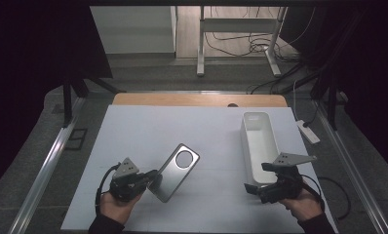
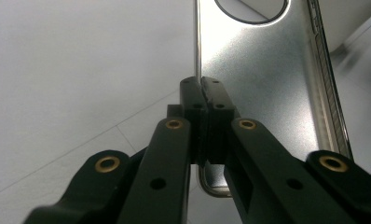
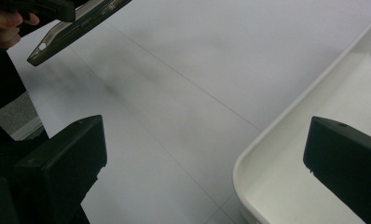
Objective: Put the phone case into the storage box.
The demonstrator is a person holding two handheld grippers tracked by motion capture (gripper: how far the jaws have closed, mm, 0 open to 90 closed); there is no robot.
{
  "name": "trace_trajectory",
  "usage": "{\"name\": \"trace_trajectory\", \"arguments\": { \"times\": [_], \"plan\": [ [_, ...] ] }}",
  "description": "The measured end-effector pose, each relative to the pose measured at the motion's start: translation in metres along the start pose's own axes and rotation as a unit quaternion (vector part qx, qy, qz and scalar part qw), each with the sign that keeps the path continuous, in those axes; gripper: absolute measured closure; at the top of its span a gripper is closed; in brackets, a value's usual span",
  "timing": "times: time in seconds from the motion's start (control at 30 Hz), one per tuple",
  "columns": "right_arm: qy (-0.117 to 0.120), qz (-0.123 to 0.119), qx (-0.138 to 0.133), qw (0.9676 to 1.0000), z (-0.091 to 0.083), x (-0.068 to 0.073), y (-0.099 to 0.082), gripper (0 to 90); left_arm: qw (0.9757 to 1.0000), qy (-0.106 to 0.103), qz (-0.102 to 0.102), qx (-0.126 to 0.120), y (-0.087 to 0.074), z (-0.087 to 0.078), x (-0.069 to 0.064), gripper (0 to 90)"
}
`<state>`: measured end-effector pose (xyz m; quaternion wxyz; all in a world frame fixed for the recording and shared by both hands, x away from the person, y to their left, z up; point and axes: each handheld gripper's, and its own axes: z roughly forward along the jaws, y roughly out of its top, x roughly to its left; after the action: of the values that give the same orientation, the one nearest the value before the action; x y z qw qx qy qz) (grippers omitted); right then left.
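A silvery phone case (image 1: 178, 169) with a round camera hole is lifted off the white mat (image 1: 202, 136), tilted. My left gripper (image 1: 155, 179) is shut on its near long edge. In the left gripper view the jaws (image 2: 201, 91) pinch the thin rim of the case (image 2: 263, 70). A long white tray (image 1: 244, 141) lies at the right of the mat. My right gripper (image 1: 256, 177) is open at the tray's near end and holds nothing. In the right gripper view its jaws (image 3: 207, 140) straddle the tray's near corner (image 3: 277, 135), and the case (image 3: 76, 25) shows at the upper left.
The mat lies on a wooden table (image 1: 197, 100) with metal rails (image 1: 50, 161) on both sides. A white power strip (image 1: 308, 131) sits right of the tray. Desk legs (image 1: 200, 48) and cables (image 1: 260, 46) stand beyond the far edge.
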<state>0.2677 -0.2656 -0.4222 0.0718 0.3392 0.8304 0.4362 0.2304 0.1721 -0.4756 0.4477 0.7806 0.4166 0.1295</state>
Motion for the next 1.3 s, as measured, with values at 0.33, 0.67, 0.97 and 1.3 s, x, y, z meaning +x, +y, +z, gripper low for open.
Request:
{"name": "trace_trajectory", "arguments": {
  "times": [0.33,0.67,0.97,1.3],
  "plan": [
    [0.019,0.004,0.006,0.9998,0.016,0.005,0.004,0.0,1.0000,0.002,0.004,-0.005,0.002,0.002,-0.002,88.9],
    [0.036,0.016,0.010,0.9992,0.030,0.014,0.008,0.0,0.9999,0.002,0.011,-0.010,0.005,0.007,-0.006,88.9],
    [0.055,0.021,0.019,0.9981,0.047,0.024,0.012,0.0,0.9998,0.000,0.013,-0.013,0.006,0.012,-0.012,88.9],
    [0.074,0.036,0.021,0.9964,0.065,0.032,0.015,0.0,0.9995,0.002,0.025,-0.018,0.008,0.021,-0.023,88.9]
  ]
}}
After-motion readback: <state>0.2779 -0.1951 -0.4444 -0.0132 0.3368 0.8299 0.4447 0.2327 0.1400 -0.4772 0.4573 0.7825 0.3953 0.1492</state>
